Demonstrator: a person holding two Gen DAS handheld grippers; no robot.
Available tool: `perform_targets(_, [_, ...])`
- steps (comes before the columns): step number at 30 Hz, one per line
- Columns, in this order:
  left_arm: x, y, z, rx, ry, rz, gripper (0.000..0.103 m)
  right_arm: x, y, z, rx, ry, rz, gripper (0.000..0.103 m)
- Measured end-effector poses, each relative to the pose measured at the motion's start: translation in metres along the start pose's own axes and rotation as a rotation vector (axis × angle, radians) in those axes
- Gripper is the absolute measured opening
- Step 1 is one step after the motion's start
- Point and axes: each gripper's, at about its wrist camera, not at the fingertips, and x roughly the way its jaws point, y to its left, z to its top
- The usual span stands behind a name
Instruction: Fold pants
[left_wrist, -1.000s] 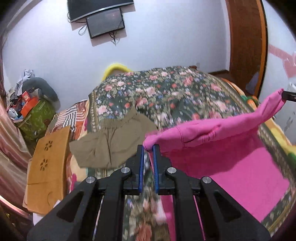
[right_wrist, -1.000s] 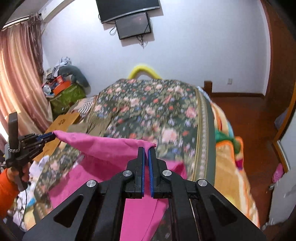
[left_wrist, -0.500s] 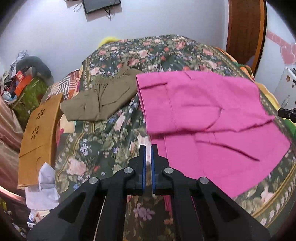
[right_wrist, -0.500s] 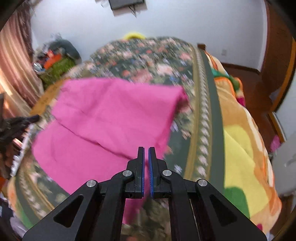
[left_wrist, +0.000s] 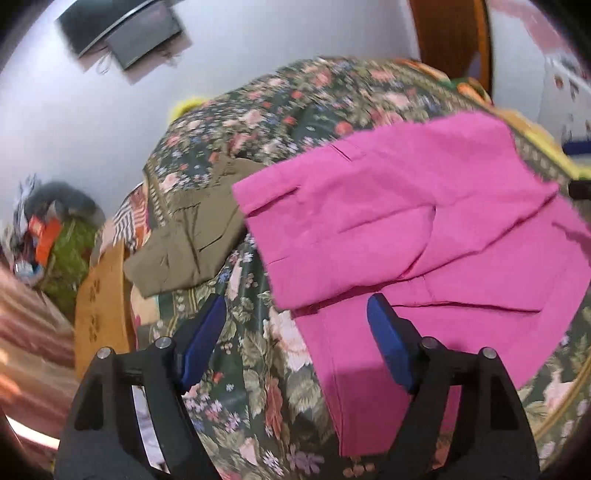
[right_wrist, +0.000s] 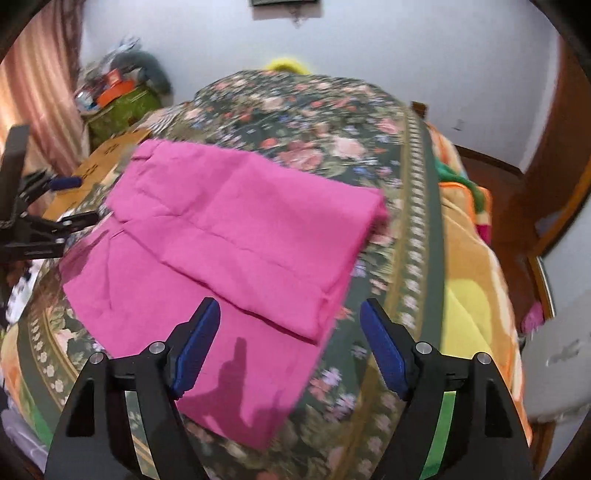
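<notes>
The pink pants (left_wrist: 413, 221) lie folded over on the floral bedspread (left_wrist: 258, 369), the upper layer resting on the lower one. They also show in the right wrist view (right_wrist: 229, 236). My left gripper (left_wrist: 295, 332) is open and empty, above the pants' near left edge. My right gripper (right_wrist: 290, 332) is open and empty, above the pants' near right edge. The left gripper also shows at the left edge of the right wrist view (right_wrist: 70, 201).
Folded olive-brown pants (left_wrist: 192, 236) lie on the bed left of the pink ones. A wooden panel (left_wrist: 101, 306) stands at the bed's left side. A cluttered green box (right_wrist: 118, 103) sits in the far left corner. An orange-yellow blanket (right_wrist: 476, 280) covers the bed's right edge.
Both grippers let go of the pink pants, pulled back and opened wide. The lifted pink layer now lies flat, folded over on the bed.
</notes>
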Motion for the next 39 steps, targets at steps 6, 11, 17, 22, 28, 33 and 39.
perform_targets(6, [0.015, -0.026, 0.011, 0.156, 0.019, 0.071, 0.078, 0.038, 0.026, 0.01, -0.122, 0.079, 0.045, 0.075])
perform_targets(11, [0.023, -0.028, 0.022, 0.178, 0.023, 0.017, 0.062, 0.061, 0.04, 0.017, -0.183, 0.121, 0.074, 0.075])
perform_targets(17, [0.027, -0.031, 0.03, 0.191, 0.026, -0.03, 0.028, 0.08, 0.053, 0.028, -0.241, 0.121, 0.088, 0.069])
perform_targets(22, [0.028, -0.026, 0.037, 0.136, 0.027, -0.054, 0.008, 0.095, 0.053, 0.044, -0.246, 0.131, 0.076, 0.032])
perform_targets(28, [0.016, -0.018, 0.043, 0.094, 0.001, -0.08, 0.002, 0.092, 0.055, 0.051, -0.251, 0.095, 0.056, 0.005])
perform_targets(33, [-0.009, -0.016, 0.04, 0.088, -0.044, -0.083, 0.002, 0.058, 0.052, 0.054, -0.205, 0.026, 0.098, 0.004])
perform_targets(39, [-0.035, -0.01, 0.034, 0.051, -0.072, -0.117, 0.002, 0.02, 0.048, 0.057, -0.167, -0.025, 0.16, 0.004])
